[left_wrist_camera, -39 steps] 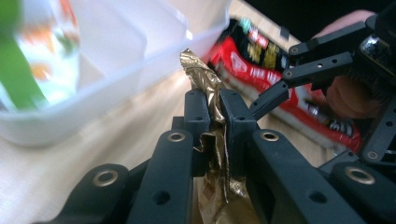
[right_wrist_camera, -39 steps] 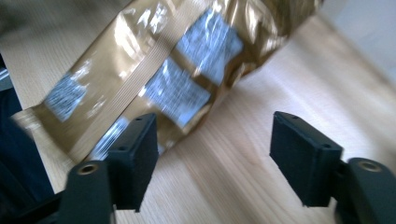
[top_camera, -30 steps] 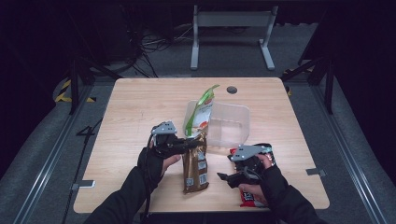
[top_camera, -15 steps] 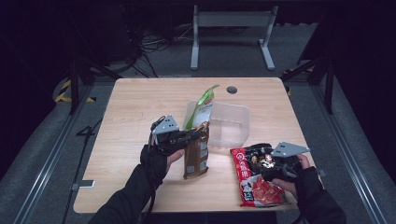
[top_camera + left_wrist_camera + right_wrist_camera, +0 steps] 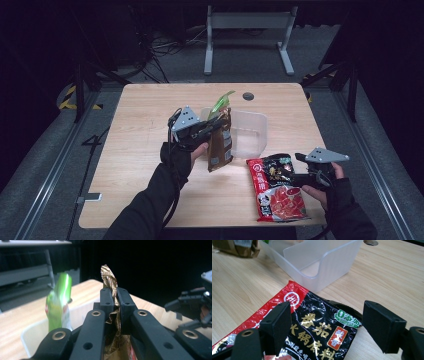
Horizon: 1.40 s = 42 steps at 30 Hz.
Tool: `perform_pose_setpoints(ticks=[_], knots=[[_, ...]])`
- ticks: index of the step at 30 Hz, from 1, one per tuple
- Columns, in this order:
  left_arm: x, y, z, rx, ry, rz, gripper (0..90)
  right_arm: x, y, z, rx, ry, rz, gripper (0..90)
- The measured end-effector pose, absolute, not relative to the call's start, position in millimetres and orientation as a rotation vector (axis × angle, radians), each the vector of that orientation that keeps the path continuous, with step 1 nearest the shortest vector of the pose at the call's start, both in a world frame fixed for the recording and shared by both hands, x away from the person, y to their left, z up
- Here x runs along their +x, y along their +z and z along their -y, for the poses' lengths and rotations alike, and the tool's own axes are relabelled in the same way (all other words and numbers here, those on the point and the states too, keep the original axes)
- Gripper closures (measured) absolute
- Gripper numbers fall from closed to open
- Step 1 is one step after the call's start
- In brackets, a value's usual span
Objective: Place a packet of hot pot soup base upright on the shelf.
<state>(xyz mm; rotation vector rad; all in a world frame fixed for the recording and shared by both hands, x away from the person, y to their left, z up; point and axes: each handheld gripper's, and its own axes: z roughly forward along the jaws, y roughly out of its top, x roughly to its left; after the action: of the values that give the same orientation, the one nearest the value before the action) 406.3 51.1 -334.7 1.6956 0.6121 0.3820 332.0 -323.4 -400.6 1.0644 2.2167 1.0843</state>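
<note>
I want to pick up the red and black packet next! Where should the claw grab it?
Probably its near edge, coming from the right. The red and black packet lies flat on the table, so only its thin rim can be pinched. The right claw is open, low over that end, facing the clear bin.

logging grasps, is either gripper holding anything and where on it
The left gripper is shut on the brown pouch, pinching its crumpled top edge. The right gripper is open over the red packet, holding nothing.
</note>
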Motion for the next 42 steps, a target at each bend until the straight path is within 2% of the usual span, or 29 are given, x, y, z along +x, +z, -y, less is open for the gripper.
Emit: perform_pose_setpoints(ticks=[12,17,20,28,34,42], knots=[[432,-325,-19,1.724,0.528,-0.633,84.7,334,-404,323,1.070,1.077,-2.216,24.0],[444,-327,-11,1.716,0.569,-0.658,84.6,334,-405,323,1.074,1.076,-2.220,23.7],[452,-328,1,1.755,0.660,-0.656,84.6,334,-406,323,1.075,1.079,-2.220,23.6],[467,-336,16,1.737,0.738,-0.692,84.5,334,-408,322,1.076,1.075,-2.229,23.2],[472,-346,24,1.689,0.757,-0.723,84.3,334,-409,322,1.074,1.071,-2.231,23.1],[466,-363,29,1.674,0.673,-0.671,81.3,334,-410,320,1.058,1.056,-2.237,23.1]])
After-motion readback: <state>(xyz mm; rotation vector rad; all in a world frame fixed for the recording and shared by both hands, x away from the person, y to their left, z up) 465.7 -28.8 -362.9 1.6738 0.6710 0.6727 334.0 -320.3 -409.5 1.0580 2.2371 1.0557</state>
